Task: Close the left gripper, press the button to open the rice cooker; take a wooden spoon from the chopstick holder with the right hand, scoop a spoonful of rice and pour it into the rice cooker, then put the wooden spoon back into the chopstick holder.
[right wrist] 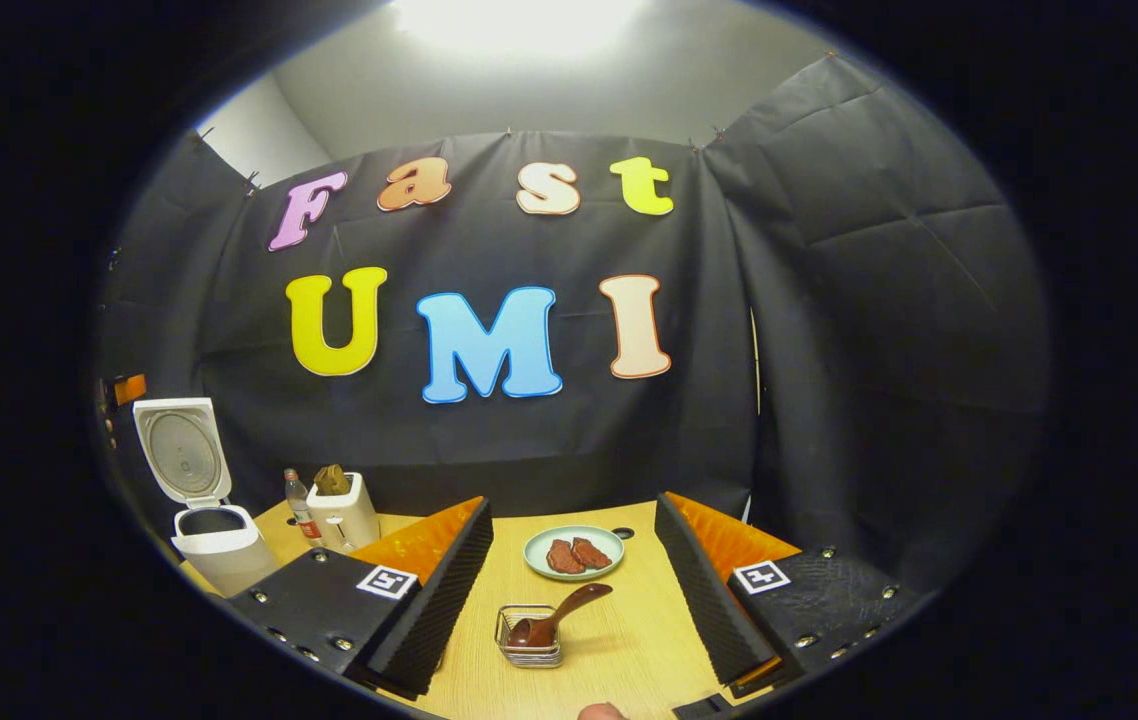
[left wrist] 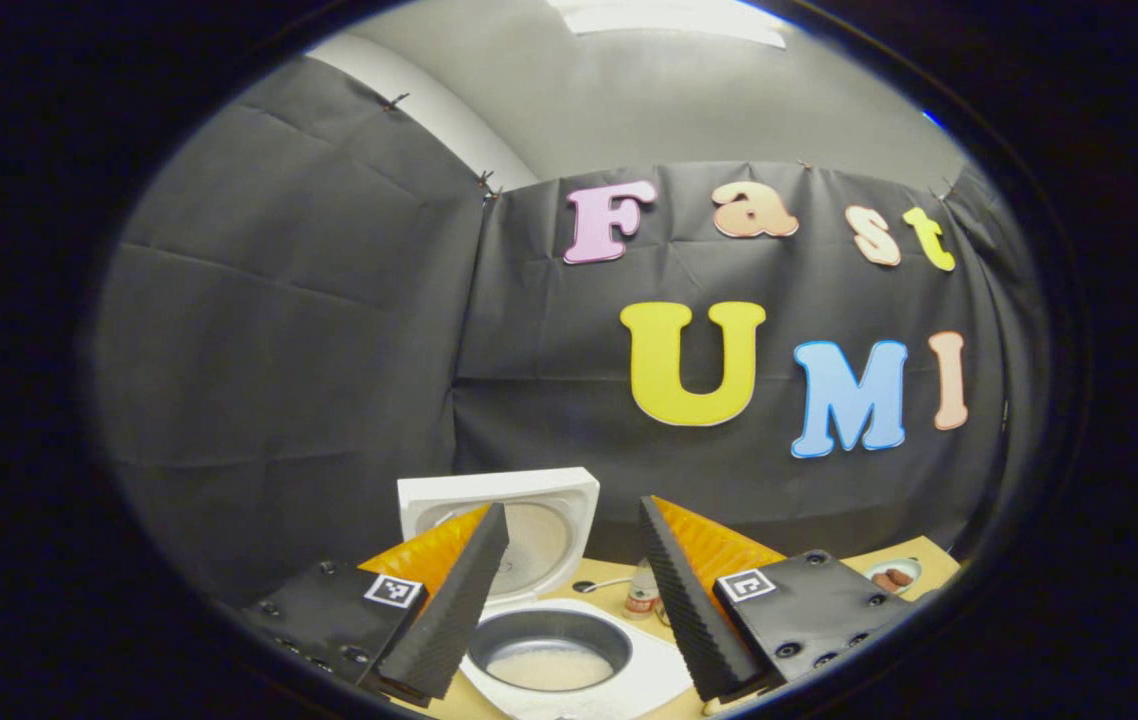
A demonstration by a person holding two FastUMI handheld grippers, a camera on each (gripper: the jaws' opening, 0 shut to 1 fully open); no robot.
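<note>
Black cloth walled the booth on all sides, and a pale wooden counter (right wrist: 619, 640) carried the things.

From the left gripper view, the left claw (left wrist: 574, 600) stood open, its fingers spread wide with nothing between them. Just past them, at 6 o'clock in that view, sat the white rice cooker (left wrist: 569, 660), its lid (left wrist: 529, 525) raised upright behind the pot. The inner pot (left wrist: 549, 650) held a pale layer of rice (left wrist: 549, 668) at its bottom. A small bottle (left wrist: 642, 595) stood just behind the cooker, between the fingers. A plate (left wrist: 894, 575) lay far off at 4 o'clock, near the counter's edge.

From the right gripper view, the right claw (right wrist: 574, 600) was likewise open and gripped nothing. Between its fingers, at 6 o'clock, a small wire-edged container (right wrist: 529, 645) rested on the counter with the wooden spoon (right wrist: 554, 615) lying in it, bowl down inside and handle tilted up toward 2 o'clock. Beyond it sat a pale green plate (right wrist: 574, 552) with two brown pieces of food on it. At 8 o'clock the cooker (right wrist: 219, 555) stood with its lid (right wrist: 181, 448) open. Beside the cooker stood a bottle (right wrist: 299, 505) and a white holder (right wrist: 347, 515) with something brown showing at its top. A fingertip (right wrist: 599, 712) showed at the very bottom edge.
</note>
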